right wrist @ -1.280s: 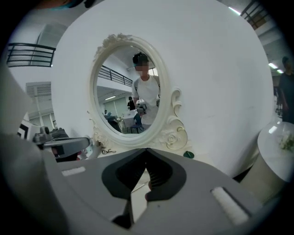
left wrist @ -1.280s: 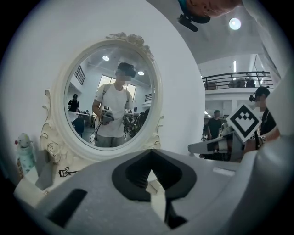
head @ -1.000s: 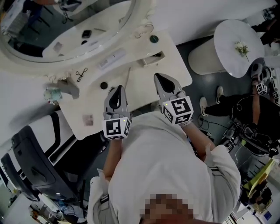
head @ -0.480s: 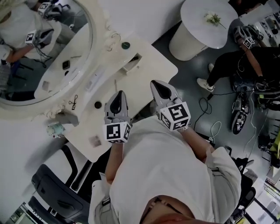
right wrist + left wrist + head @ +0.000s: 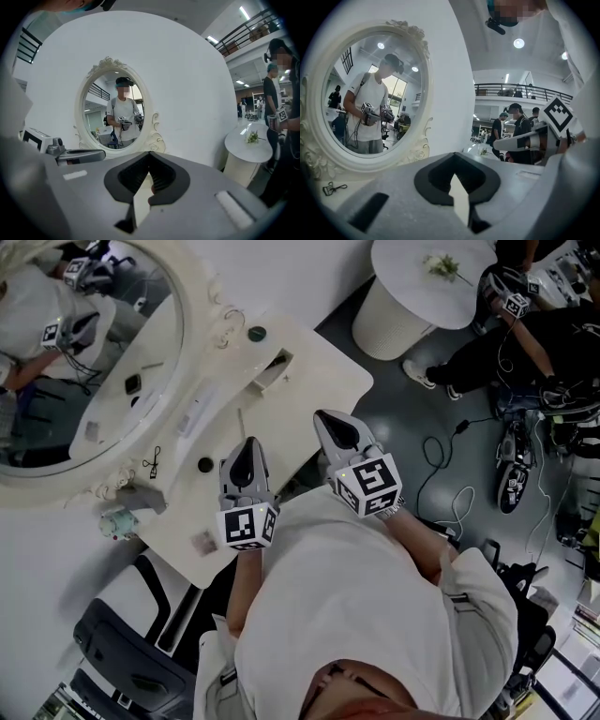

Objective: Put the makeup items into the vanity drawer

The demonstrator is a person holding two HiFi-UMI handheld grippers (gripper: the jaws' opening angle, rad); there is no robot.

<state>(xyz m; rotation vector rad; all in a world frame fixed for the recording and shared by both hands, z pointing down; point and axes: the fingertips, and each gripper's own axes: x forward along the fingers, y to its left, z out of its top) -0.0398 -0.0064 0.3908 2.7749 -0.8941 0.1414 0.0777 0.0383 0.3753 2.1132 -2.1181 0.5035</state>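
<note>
Fingers point(image 5: 436, 180) still together, left gripper point(image 5: 249, 444) and right gripper point(image 5: 328, 420)

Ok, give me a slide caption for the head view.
Left gripper and right gripper, both shut, held before the white vanity table and its oval mirror.

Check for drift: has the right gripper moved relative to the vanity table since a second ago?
Yes: the right gripper drew back from the small open box toward the front edge of the table.
</note>
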